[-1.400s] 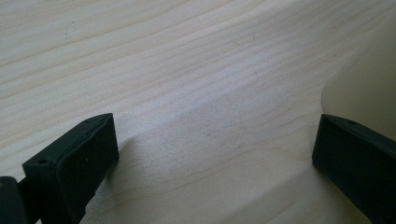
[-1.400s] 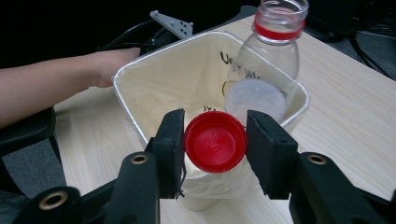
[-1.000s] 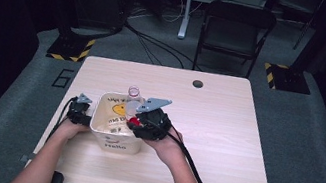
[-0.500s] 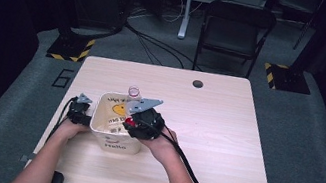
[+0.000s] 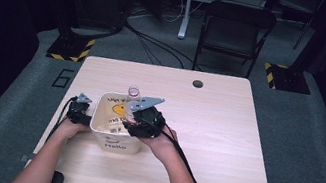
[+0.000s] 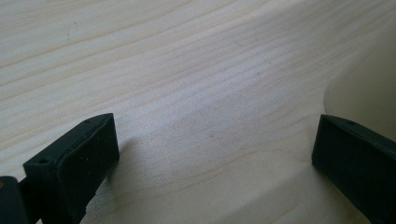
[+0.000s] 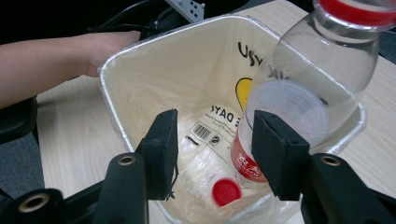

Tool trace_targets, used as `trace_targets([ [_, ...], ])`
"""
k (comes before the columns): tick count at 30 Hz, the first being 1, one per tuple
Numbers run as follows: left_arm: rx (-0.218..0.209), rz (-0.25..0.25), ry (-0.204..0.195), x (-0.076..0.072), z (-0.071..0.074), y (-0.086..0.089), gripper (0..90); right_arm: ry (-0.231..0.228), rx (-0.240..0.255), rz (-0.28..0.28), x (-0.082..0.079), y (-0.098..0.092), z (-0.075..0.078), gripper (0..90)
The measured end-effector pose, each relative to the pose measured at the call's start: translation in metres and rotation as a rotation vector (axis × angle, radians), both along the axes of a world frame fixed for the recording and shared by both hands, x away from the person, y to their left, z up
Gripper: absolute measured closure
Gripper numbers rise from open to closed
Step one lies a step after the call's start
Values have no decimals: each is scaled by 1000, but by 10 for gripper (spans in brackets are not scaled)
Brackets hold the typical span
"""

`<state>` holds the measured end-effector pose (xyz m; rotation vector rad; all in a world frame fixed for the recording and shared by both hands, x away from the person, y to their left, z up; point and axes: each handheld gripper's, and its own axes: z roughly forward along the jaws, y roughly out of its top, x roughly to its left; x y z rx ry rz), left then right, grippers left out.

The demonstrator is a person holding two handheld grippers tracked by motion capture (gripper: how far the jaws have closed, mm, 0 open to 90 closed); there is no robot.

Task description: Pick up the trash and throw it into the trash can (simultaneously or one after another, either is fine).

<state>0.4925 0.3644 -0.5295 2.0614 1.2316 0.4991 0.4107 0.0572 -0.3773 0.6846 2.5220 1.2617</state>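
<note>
My right gripper (image 7: pixel 212 149) is hanging over the open mouth of the cream bin (image 7: pixel 140 88), its jaws standing partly open with nothing between them; in the right gripper view the right jaw is sitting in front of a clear plastic bottle (image 7: pixel 317 79) with a red cap, which is leaning up out of the bin toward the upper right of the frame; I cannot tell whether the jaw is touching it. A second bottle with a red cap (image 7: pixel 224 191) is lying on the bin's floor at lower centre. My left gripper (image 6: pixel 210 154) is holding its jaws wide apart, gripping nothing, just above the pale wooden table (image 6: pixel 163 70); the bin's wall is curving in at the right edge there. In the high view the bin (image 5: pixel 114 141) is sitting left of centre between my two hands.
</note>
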Motion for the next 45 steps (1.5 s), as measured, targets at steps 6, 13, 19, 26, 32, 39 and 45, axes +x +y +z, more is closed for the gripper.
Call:
trace_targets([
  [6,0,-1,1,0,0,0,2,-10,13,-11,-2,-6,4,479],
  [13,6,1,-3,0,0,0,1,-58,28,-77,-7,-29,14,414],
  [19,8,-5,-5,-1,0,0,1,-68,36,-161,-9,-47,16,399],
  [26,-1,-6,-4,-1,0,0,2,-105,50,-193,-14,-62,20,380],
  [32,-1,-7,-3,-2,0,0,1,-121,72,-244,-15,-82,26,370],
  [39,-1,-9,-4,-1,0,0,2,-119,80,-325,-16,-107,12,362],
  [45,1,-6,-6,-1,0,-1,1,-98,97,-383,-17,-127,-5,357],
])
